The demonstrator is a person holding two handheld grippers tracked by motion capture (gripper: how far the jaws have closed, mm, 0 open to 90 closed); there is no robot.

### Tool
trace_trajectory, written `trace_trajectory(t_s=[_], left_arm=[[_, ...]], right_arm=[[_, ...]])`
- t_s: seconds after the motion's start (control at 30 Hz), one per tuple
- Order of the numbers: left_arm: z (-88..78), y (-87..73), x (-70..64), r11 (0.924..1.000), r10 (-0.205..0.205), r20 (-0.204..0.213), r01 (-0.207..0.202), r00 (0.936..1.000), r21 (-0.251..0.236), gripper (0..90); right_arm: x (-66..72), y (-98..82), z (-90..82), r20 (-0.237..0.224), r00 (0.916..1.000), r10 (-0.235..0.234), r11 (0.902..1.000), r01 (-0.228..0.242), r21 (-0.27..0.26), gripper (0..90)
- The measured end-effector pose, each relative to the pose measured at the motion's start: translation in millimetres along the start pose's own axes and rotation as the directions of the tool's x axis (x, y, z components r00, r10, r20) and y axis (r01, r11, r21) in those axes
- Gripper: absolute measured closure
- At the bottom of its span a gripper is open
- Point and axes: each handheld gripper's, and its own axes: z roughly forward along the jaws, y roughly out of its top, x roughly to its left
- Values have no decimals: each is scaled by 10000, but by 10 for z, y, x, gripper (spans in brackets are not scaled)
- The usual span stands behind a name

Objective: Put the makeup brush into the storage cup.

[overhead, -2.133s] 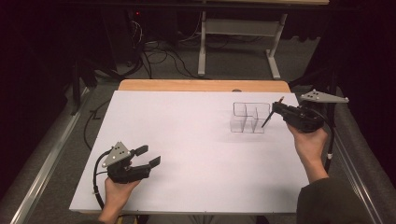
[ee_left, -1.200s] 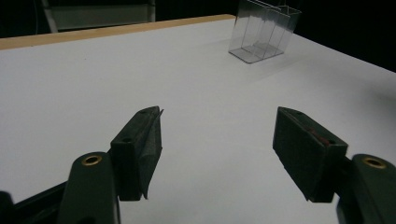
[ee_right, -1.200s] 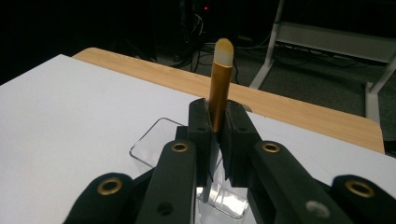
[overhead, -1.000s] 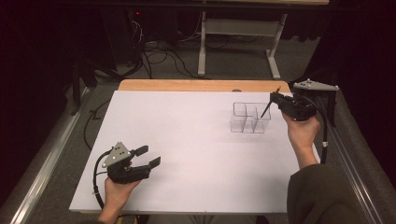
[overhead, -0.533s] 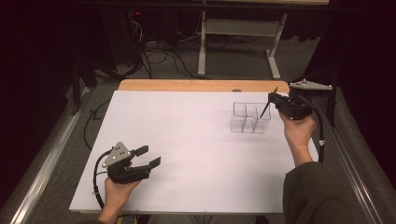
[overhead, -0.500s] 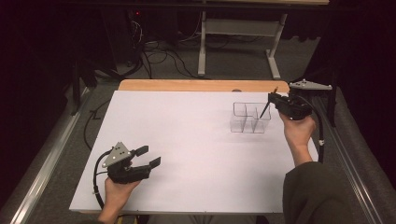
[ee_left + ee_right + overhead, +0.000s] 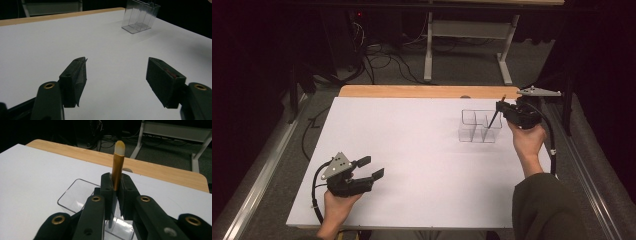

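The brush (image 7: 117, 162) is pinched in the right gripper (image 7: 501, 106), and it's moved back and over the clear organizer (image 7: 479, 126) since a couple seconds ago, lower end dipping into a compartment. Looks nearly ready to drop. Left gripper (image 7: 371, 167) sits spread, empty, on the white table (image 7: 412, 140).

The left gripper (image 7: 371, 167) sits low over the counter (image 7: 412, 150) near its near left corner, held from below by the left hand (image 7: 337, 207), whose forearm comes in over the near edge. Its jaws stand wide apart, pointing toward the far right. The right gripper (image 7: 499, 106) is raised by the far right edge, the right hand (image 7: 526, 140) wrapped under it, a dark sleeve (image 7: 544, 210) behind. Its jaws are pressed together, pinching a slim stick.
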Motion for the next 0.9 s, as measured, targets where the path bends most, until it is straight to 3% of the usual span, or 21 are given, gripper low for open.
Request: trace_trajectory(t_s=[0.6,0.77,0.9], left_arm=[[-11,2,-2,10000,-23,9,23,10000,-54,327],[-7,2,-6,10000,6,16,-6,10000,-14,327],[-6,3,-8,10000,17,14,-17,10000,-15,327]], right_arm=[[-21,-27,89,179,9995,266,9985,-275,475,843],[-61,-35,101,243,9967,778,9952,-791,570,635],[-72,-40,86,447,9958,804,9952,-827,519,514]])
